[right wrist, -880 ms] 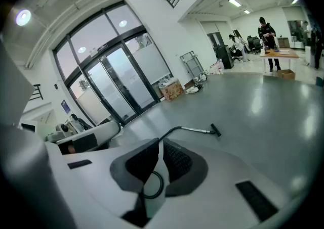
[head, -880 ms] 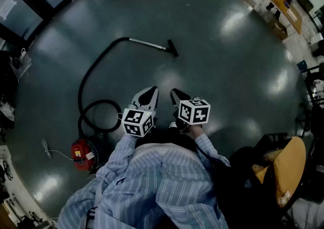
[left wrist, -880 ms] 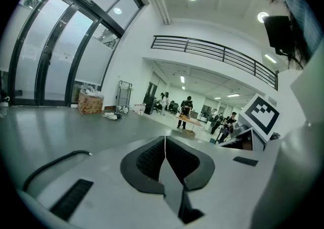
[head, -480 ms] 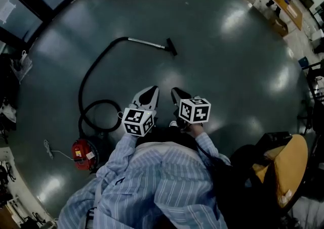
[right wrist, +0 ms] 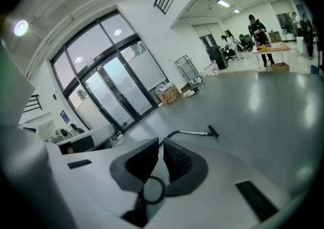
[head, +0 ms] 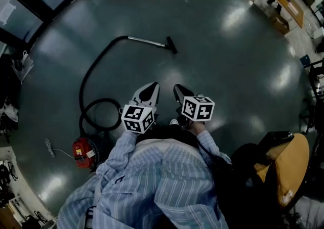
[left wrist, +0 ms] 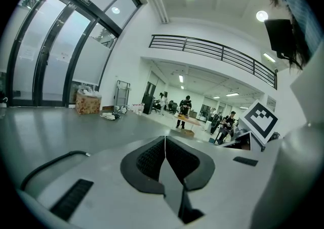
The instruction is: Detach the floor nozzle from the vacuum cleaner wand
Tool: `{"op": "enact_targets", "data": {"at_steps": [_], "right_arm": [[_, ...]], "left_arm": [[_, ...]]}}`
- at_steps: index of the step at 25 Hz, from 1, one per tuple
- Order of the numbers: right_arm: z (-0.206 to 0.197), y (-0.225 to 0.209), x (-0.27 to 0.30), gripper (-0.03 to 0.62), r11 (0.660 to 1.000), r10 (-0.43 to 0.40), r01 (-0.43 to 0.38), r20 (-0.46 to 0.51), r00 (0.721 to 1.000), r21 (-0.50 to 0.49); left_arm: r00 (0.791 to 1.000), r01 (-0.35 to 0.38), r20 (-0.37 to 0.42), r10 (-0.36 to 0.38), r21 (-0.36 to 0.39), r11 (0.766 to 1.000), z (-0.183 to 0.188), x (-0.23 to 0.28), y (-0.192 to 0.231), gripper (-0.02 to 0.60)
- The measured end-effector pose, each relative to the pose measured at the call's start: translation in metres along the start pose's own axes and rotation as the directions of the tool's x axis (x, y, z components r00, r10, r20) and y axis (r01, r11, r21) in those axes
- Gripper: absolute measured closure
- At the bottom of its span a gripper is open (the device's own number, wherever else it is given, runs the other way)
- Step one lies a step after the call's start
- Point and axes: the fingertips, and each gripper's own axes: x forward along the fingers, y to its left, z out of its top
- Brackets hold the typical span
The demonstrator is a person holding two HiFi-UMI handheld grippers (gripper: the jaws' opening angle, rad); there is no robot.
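Two grippers, the left (head: 150, 87) and the right (head: 178, 89), hang side by side, each with its jaws closed on nothing. Well ahead on the floor (head: 228, 71) lies one wand (head: 147, 42) with one nozzle (head: 172, 46) fitted on its end. One hose (head: 93, 74) curves back to one red vacuum (head: 81, 152).
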Motion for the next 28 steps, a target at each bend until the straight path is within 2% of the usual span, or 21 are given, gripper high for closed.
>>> {"op": "enact_targets", "data": {"at_steps": [20,23,28], "right_arm": [[0.019,-0.048,-0.012,0.560,0.998,0.057,-0.058,-0.033,0.998,-0.017],[0.016,-0.050,-0.007,0.560,0.998,0.057,-0.058,-0.043,0.997,-0.030],[0.016,-0.054,0.007,0.560,0.998,0.056,-0.057,-0.056,0.997,-0.011]], "left_arm": [[0.998,-0.062,0.014,0.062,0.018,0.998,0.003,0.036,-0.033,0.571],[0.997,-0.076,0.002,0.076,0.021,0.997,-0.002,0.037,-0.029,0.571],[0.995,-0.099,-0.008,0.099,-0.026,0.995,-0.005,0.046,-0.008,0.571]]}}
